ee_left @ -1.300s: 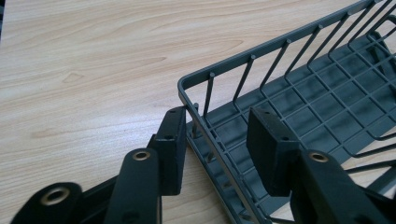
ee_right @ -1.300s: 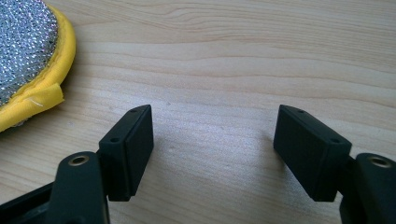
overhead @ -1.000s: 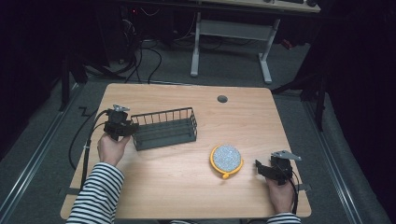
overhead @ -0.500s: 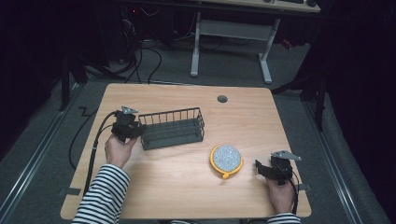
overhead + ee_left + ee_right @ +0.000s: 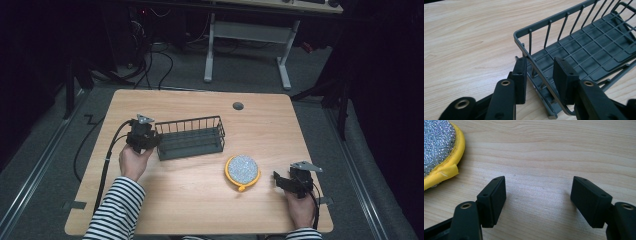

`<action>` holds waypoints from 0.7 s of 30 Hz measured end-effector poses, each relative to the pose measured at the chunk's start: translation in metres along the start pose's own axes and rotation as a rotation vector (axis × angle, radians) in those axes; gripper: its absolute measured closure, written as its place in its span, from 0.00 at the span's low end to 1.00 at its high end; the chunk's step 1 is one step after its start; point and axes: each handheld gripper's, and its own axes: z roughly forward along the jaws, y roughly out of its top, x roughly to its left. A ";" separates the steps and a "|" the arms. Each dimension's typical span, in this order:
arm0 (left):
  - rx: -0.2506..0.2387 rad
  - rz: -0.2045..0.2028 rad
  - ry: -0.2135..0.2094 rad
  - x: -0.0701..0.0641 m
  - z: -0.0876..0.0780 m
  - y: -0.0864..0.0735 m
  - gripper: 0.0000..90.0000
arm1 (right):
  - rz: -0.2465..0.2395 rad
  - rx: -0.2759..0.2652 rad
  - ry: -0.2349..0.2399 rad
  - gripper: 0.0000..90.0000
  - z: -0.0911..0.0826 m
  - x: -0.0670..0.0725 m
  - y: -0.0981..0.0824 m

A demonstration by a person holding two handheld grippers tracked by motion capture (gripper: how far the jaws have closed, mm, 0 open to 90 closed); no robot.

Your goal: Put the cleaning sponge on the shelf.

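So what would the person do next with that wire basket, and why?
Probably keep sliding the wire basket toward the round yellow-rimmed scouring pad. The left hand-held gripper is clamped on the basket's end wall, one jaw outside and one inside, and the basket stands empty. The right hand-held gripper waits open beside the pad, apparently ready to lift it in.

The left gripper point(image 5: 150, 140) is held low in the left hand point(image 5: 132, 161), whose striped sleeve point(image 5: 116, 207) is seen behind it. Its jaws are closed on a thin wire wall, one jaw outside and one inside. The right gripper point(image 5: 282, 181) is held level in the right hand point(image 5: 301, 207), with its jaws spread wide and nothing gripped between them; its cable is trailed back beside the wrist.
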 end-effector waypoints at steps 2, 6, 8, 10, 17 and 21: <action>-0.002 0.005 -0.002 -0.002 0.000 0.000 0.72 | 0.000 0.000 0.000 0.32 0.000 0.000 0.000; -0.003 0.020 -0.008 -0.006 0.000 0.001 0.72 | 0.000 0.000 0.000 0.32 0.000 0.000 0.000; -0.007 0.024 -0.011 -0.009 0.000 0.001 0.72 | 0.000 0.000 0.000 0.32 0.000 0.000 0.000; -0.008 0.028 -0.012 -0.010 0.000 0.001 0.72 | 0.000 0.000 0.000 0.32 0.000 0.000 0.000; -0.016 0.025 -0.025 -0.014 -0.001 -0.001 0.71 | 0.000 0.000 0.000 0.32 0.000 0.000 0.000; -0.026 0.013 -0.041 -0.014 -0.003 -0.003 0.72 | 0.001 0.001 0.000 0.32 0.000 0.000 0.000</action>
